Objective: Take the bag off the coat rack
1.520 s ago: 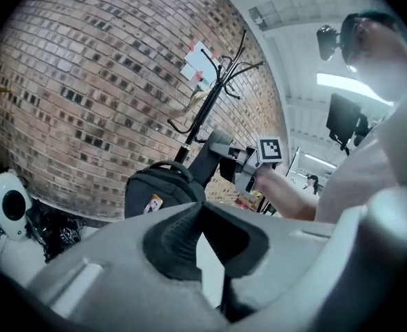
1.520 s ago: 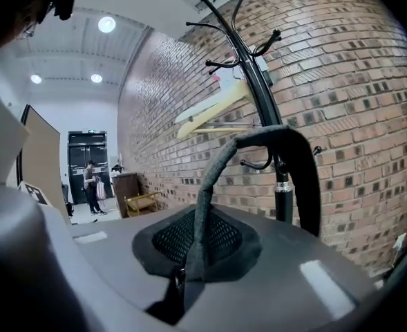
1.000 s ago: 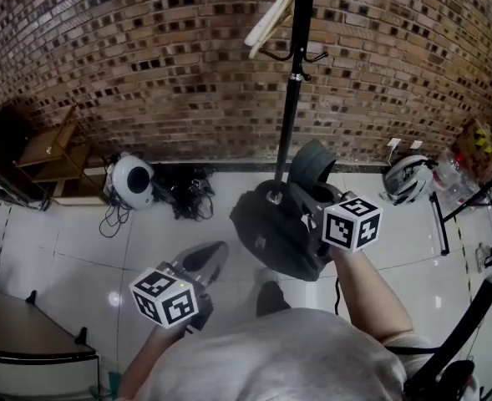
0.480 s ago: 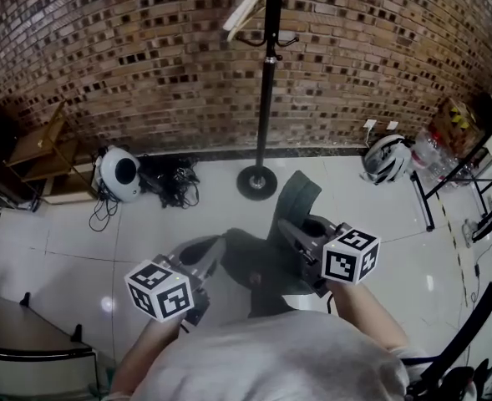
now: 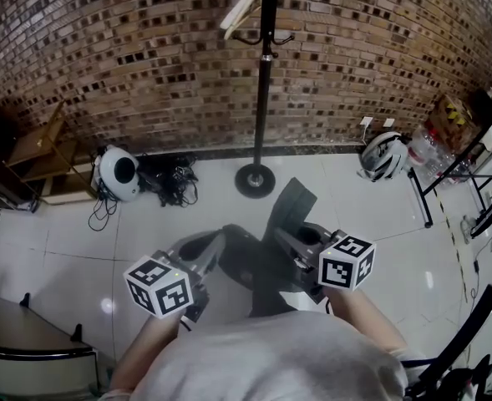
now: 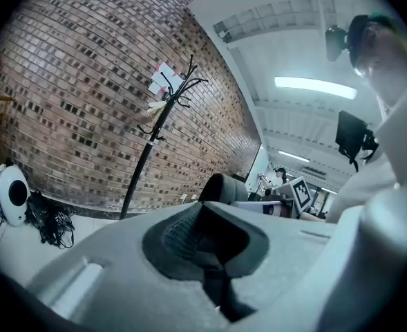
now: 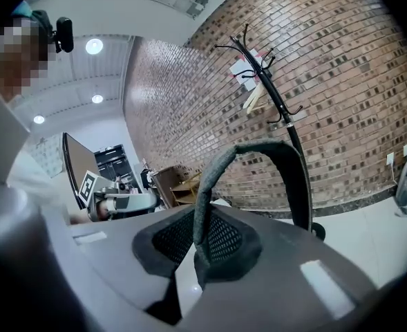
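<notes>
Two claws, one bag. Far left, a wooden shelf unit (image 5: pixel 49 144) stands against the red brick wall (image 5: pixel 145 57). Beside it, a white round helmet (image 5: pixel 116 174) and a tangle of black cables (image 5: pixel 169 182) lie on the white tiled floor (image 5: pixel 62 241).

The left claw (image 5: pixel 210 247) is clenched with nothing between its pads. Its tip is close to the left edge of the black fabric bag (image 5: pixel 254 266); contact unclear.

The bag is off the black metal coat rack (image 5: pixel 266 82). It sits low between the two claws, on the near side of the rack's round base. Its grey webbing strap (image 7: pixel 258 151) loops up out of the right claw (image 5: pixel 286 239), which is clamped on it.

A pale wooden hanger (image 5: pixel 241 11) hangs high on the rack. White and pink paper sheets (image 6: pixel 165 80) show by the rack top, print too small to read.

Far right, a second white helmet (image 5: pixel 383 155) lies on the floor.
</notes>
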{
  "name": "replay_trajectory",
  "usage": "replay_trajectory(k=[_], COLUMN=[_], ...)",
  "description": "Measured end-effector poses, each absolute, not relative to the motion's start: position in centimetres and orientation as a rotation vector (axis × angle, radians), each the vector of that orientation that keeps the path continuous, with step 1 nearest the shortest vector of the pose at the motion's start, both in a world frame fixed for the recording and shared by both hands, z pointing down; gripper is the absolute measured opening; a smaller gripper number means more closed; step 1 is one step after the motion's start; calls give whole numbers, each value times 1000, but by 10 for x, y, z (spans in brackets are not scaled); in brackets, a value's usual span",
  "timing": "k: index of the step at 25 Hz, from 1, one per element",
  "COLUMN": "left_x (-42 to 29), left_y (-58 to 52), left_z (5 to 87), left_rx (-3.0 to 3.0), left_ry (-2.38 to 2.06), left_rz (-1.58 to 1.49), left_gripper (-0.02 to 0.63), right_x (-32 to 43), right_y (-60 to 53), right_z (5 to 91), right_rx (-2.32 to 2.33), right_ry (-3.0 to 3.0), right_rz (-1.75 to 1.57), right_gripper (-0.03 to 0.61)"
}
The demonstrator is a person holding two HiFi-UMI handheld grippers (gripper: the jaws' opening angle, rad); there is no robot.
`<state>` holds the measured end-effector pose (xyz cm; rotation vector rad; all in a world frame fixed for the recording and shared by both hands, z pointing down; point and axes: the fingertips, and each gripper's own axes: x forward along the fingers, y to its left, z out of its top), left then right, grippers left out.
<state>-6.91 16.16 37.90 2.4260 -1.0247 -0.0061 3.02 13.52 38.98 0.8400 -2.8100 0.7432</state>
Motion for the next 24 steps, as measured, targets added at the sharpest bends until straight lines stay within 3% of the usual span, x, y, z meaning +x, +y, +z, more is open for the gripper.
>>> replay_trajectory(k=[24], left_x=[-57], left_y=[161], left_z=[391], left_rx=[2430], left_ry=[-1032], left_rz=[49], left_gripper=[0], right_x=[35], right_y=[149], right_z=[402], right_rx=[771], right_ry=[-2800], right_rz=[634], right_gripper=[25])
